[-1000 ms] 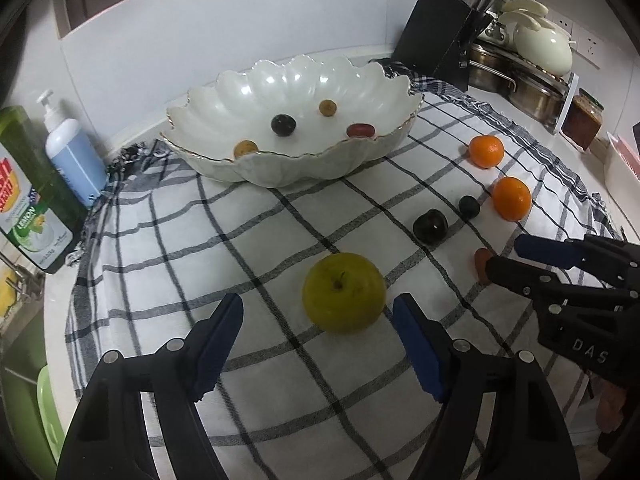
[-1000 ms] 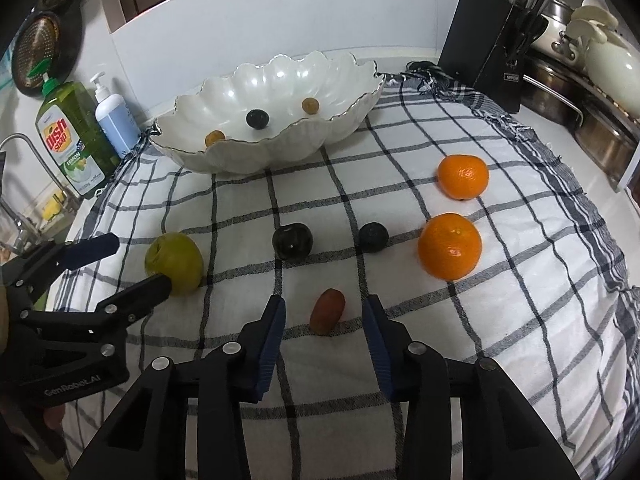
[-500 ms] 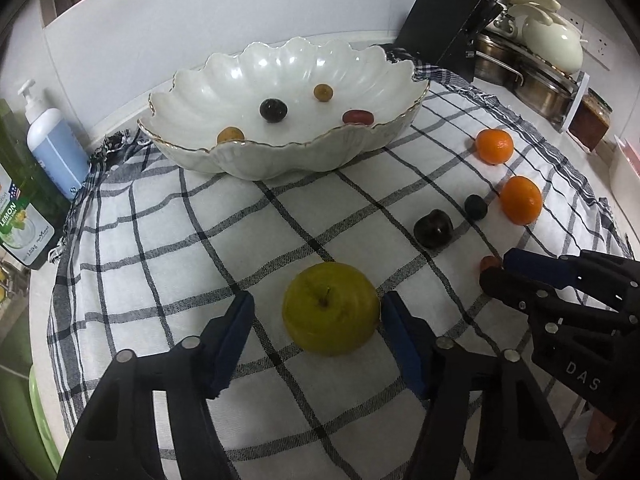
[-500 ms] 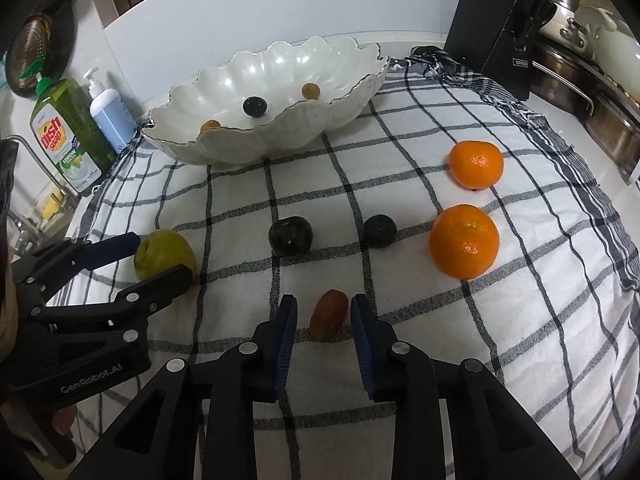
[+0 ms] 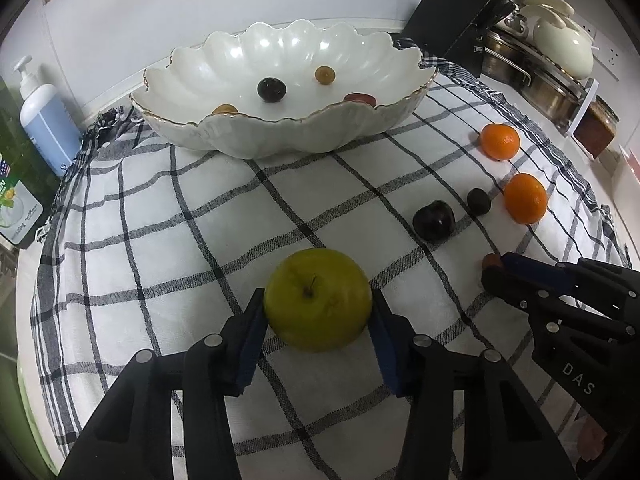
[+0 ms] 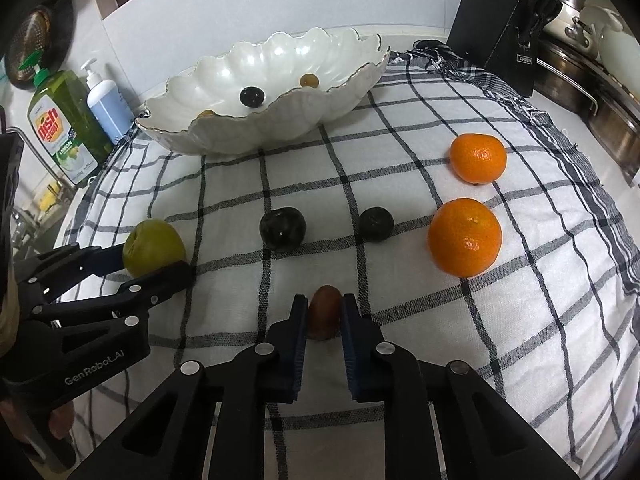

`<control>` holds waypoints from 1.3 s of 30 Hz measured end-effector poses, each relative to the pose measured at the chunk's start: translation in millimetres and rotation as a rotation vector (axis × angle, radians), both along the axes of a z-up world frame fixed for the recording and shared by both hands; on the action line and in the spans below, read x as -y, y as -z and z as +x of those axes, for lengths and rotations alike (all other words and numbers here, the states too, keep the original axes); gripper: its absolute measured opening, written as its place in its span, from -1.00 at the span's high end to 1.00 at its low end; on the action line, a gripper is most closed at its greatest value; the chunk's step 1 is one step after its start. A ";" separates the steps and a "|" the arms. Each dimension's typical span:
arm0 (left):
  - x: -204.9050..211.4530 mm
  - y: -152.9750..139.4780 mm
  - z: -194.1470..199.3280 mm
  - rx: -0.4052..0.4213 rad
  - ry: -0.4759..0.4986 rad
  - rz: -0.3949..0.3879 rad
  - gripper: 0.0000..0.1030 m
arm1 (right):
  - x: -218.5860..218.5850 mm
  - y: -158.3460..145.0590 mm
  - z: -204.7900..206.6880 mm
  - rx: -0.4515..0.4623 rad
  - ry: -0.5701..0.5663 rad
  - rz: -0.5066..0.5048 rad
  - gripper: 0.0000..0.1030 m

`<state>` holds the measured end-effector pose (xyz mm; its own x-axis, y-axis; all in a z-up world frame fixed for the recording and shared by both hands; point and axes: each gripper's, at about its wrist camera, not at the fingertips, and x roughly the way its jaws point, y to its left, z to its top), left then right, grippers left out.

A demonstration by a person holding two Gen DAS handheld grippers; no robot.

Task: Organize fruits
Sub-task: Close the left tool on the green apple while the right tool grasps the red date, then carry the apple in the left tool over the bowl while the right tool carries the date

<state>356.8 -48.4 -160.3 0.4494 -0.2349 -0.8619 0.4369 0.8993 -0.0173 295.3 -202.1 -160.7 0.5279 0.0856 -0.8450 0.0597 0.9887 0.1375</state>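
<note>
A green apple point(image 5: 316, 316) rests on the checked cloth, and my left gripper point(image 5: 317, 298) is closing on it, its pads touching both sides. In the right wrist view my right gripper point(image 6: 324, 300) is shut on a small reddish-brown fruit point(image 6: 324, 316) lying on the cloth. Beyond it sit two dark plums point(image 6: 282, 228) point(image 6: 375, 224) and two oranges point(image 6: 464, 236) point(image 6: 478, 158). The white scalloped bowl point(image 5: 280, 140) at the back holds several small fruits, one a dark plum point(image 5: 271, 89). The left gripper point(image 6: 154, 260) and the apple point(image 6: 152, 240) also show at that view's left.
The black-and-white checked cloth point(image 6: 400, 288) covers the counter. A green dish soap bottle point(image 6: 60, 124) and a blue pump bottle point(image 6: 106, 106) stand at the back left. A black knife block point(image 6: 504, 20) and steel pots point(image 5: 536, 80) stand at the back right.
Both grippers have narrowed: the left jaws came in against the green apple as the gripper sank toward it, and the right jaws closed onto the small reddish-brown fruit.
</note>
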 end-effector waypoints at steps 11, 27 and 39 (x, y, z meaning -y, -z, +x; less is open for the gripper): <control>-4.7 -19.4 -16.7 0.045 -0.036 0.004 0.06 | 4.2 -15.3 -10.8 0.032 -0.017 0.017 0.66; -13.0 -69.2 -33.9 0.151 -0.089 -0.048 0.06 | 0.1 -72.5 -20.1 0.188 -0.070 0.000 0.66; -16.5 -112.5 -34.0 0.269 -0.114 -0.076 0.06 | -2.6 -113.6 -12.6 0.309 -0.093 -0.012 0.66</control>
<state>322.8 -31.9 -47.8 0.6864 -0.2294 -0.6900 0.3313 0.9434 0.0160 282.6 -199.5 -47.1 0.7502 0.1364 -0.6470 -0.0738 0.9896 0.1231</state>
